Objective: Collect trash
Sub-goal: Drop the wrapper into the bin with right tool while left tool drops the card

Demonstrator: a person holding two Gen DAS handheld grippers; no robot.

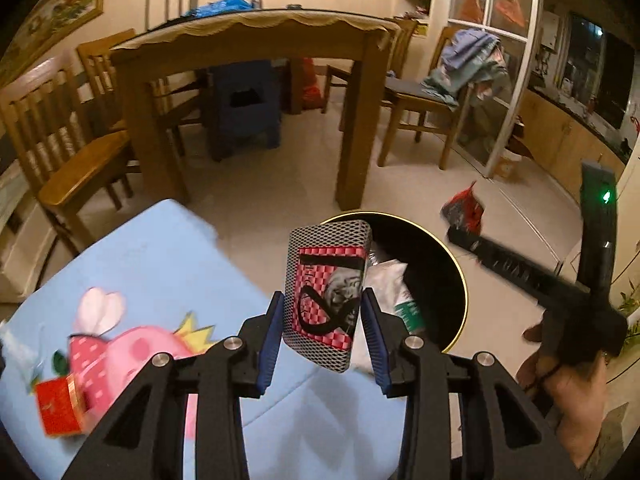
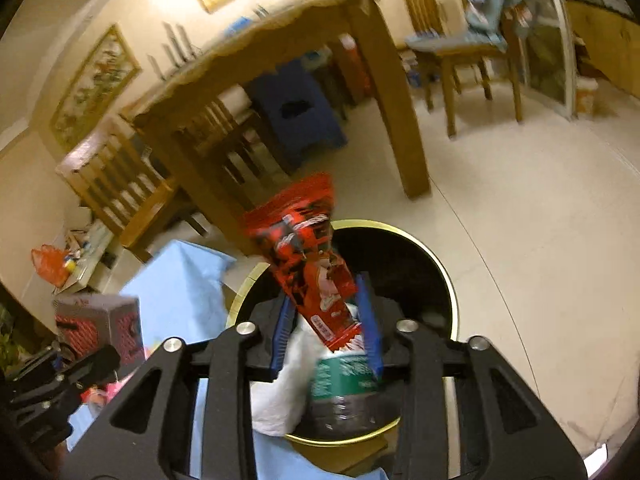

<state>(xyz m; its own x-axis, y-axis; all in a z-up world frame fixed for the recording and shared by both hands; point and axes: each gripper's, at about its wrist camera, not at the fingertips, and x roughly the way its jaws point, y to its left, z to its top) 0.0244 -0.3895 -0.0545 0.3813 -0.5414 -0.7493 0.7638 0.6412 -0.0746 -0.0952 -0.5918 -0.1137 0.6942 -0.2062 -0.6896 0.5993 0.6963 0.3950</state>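
My left gripper (image 1: 322, 332) is shut on a grey-and-red patterned box (image 1: 326, 292), held upright over the edge of the blue cloth beside a black bin with a gold rim (image 1: 456, 264). My right gripper (image 2: 326, 320) is shut on a red snack wrapper (image 2: 308, 252), held above the same bin (image 2: 440, 264). The bin holds a white bag (image 2: 284, 392) and a green-labelled bottle (image 2: 344, 376). The right gripper with its wrapper (image 1: 464, 208) also shows at the right of the left wrist view. The left gripper's box (image 2: 100, 320) shows at the left of the right wrist view.
A blue cartoon-print cloth (image 1: 160, 264) covers the near surface, with a small red box (image 1: 60, 408) on it. Beyond stand a wooden dining table (image 1: 248, 36), wooden chairs (image 1: 68, 148), a blue stool (image 1: 244, 104), and a chair piled with clothes (image 1: 464, 68). The floor is pale tile.
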